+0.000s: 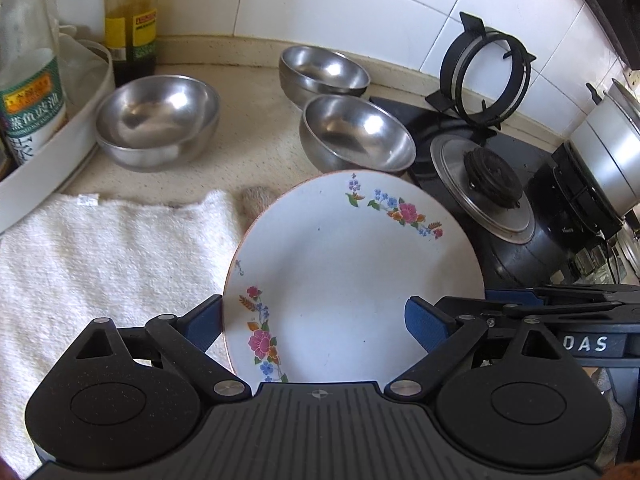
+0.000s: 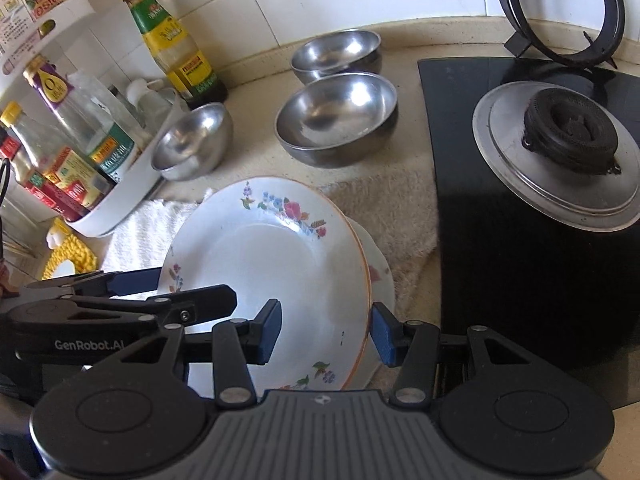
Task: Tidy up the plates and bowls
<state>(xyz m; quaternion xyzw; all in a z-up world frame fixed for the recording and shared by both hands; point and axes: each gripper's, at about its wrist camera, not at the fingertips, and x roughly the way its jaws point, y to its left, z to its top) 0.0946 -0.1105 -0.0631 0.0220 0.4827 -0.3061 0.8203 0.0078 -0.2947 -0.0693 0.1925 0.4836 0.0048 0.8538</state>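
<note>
A white floral plate (image 1: 352, 276) (image 2: 272, 276) lies tilted on top of a second floral plate (image 2: 378, 276) on a towel. My left gripper (image 1: 316, 324) is open, its blue pads straddling the top plate's near left rim. My right gripper (image 2: 326, 334) is open, with one pad over the plate's inside and the other outside its right rim. Three steel bowls stand behind: one at the left (image 1: 158, 120) (image 2: 194, 142), one at the middle (image 1: 358, 134) (image 2: 338, 118), one at the back (image 1: 322, 74) (image 2: 336, 54).
A white towel (image 1: 104, 264) covers the counter at the left, a beige one (image 2: 396, 208) lies under the plates. A black gas stove (image 2: 532, 208) with a burner and a leaning pan support (image 1: 486, 70) is at the right. A white rack of sauce bottles (image 2: 80, 128) stands at the left.
</note>
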